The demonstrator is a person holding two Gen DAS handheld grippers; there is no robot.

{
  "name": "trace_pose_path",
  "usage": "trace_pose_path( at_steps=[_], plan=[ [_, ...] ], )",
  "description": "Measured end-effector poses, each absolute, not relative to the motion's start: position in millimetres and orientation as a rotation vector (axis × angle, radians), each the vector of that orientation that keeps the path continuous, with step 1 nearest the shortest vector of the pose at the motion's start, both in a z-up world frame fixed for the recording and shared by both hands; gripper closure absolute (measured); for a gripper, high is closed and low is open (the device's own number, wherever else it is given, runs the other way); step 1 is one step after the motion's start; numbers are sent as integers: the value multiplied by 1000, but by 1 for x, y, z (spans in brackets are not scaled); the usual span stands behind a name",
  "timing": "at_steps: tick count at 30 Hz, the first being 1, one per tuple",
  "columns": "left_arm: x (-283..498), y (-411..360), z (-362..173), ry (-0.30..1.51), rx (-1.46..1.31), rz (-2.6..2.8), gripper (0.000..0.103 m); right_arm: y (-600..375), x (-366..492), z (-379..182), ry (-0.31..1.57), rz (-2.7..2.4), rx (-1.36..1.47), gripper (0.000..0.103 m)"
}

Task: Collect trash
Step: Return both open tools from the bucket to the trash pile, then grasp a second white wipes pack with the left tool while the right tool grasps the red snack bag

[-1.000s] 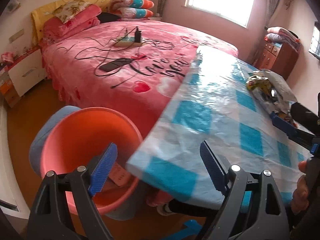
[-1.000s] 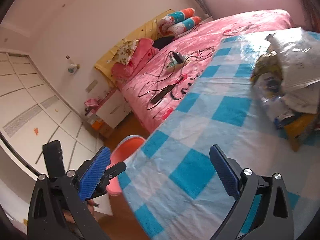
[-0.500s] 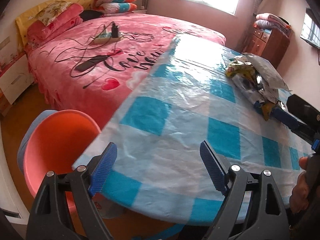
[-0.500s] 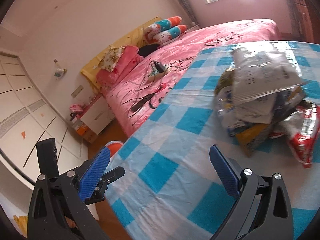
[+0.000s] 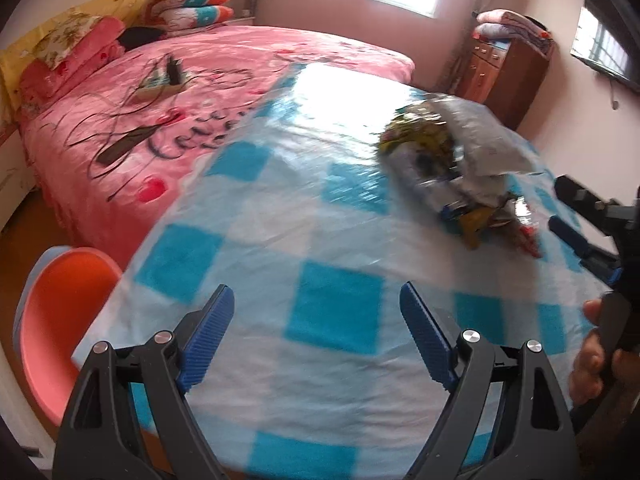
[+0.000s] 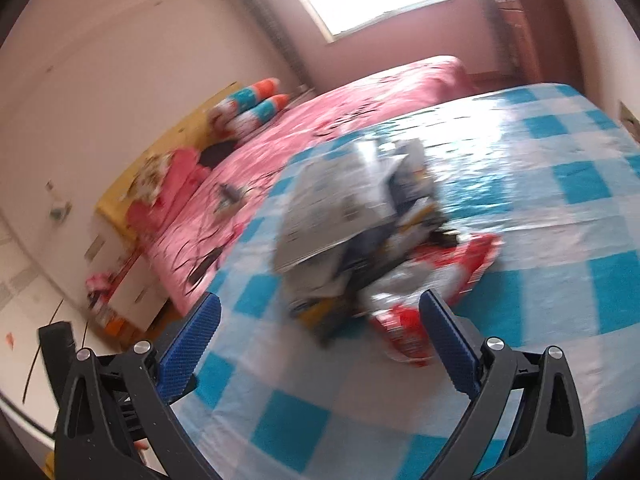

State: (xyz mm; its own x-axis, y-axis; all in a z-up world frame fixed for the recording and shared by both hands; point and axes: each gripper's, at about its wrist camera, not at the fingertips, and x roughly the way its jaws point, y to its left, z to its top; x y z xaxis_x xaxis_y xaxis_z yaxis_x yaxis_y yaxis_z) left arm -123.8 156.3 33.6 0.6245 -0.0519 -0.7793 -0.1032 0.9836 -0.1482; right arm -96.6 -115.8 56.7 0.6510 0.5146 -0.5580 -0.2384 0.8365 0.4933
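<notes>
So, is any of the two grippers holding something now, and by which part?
Nothing is held. The left gripper is open over the bare tablecloth. The right gripper is also open, with the trash pile just ahead of its fingers.

Table (image 5: 328, 312) wearing a glossy blue-and-white checked cloth (image 6: 600, 240), glare from the window washing out its far end. A single heap of trash (image 5: 452, 160) is lying directly on it: crumpled grey-white wrappers on top, yellow and red packets (image 6: 404, 328) showing underneath, details blurring. Rest of the cloth is lying smooth.
</notes>
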Motion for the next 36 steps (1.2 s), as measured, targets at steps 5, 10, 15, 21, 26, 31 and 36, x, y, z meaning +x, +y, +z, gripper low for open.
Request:
trace_pose_path(
  at_steps=[5,10,15,21,26,31,36],
  plan=[
    [-104,125,55,885,-169,-47,18,-151,-87,54,742,384,466,5],
    [-70,90,80,883,-189,-131,18,-183,-76,49,741,334,513,5],
    [-30,57,93,917,-191,-196,17,-203,-72,44,751,320,548,5],
    [19,26,92,972,-118,-192,18,-206,-65,42,763,332,549,5],
    [50,14,83,1027,-73,-148,18,-206,-60,41,778,337,541,5],
    [69,13,76,1057,-52,-116,17,-204,-57,37,792,351,545,5],
    [80,14,71,1069,-30,-100,15,-200,-53,34,808,370,543,5]
  ],
)
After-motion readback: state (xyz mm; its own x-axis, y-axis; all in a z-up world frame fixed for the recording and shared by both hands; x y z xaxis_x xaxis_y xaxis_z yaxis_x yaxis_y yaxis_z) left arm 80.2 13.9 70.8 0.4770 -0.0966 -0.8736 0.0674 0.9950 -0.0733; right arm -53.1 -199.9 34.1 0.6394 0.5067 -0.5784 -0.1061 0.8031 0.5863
